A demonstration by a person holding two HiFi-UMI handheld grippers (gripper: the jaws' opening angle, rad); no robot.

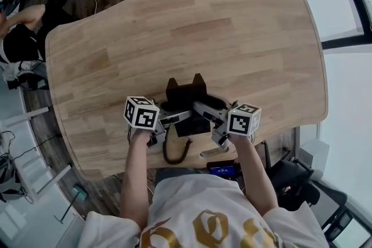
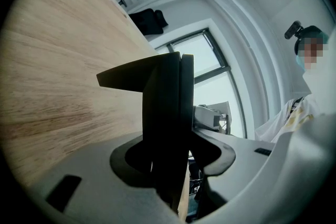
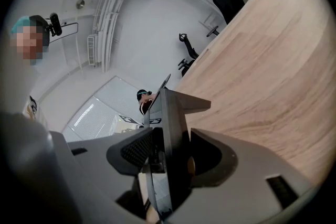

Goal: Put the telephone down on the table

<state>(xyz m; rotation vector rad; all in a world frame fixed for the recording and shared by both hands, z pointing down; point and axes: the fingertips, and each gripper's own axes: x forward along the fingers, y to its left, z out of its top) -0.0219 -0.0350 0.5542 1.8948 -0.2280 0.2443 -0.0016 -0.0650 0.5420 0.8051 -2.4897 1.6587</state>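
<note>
The black telephone (image 1: 186, 92) is held over the near edge of the wooden counter (image 1: 232, 38). The left gripper (image 1: 173, 119) pinches one side in its fingers (image 2: 79, 181), and the right gripper (image 1: 208, 108) pinches the other. Whether the telephone touches the counter is unclear. Its cord (image 1: 173, 155) loops below, past that edge.

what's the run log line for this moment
state: telephone held over table near edge | left gripper: shut on telephone | right gripper: shut on telephone | set down: not confirmed

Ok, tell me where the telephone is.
Head view, lower centre: the telephone is gripped by the left gripper and right gripper, at the wooden table's near edge.
</note>
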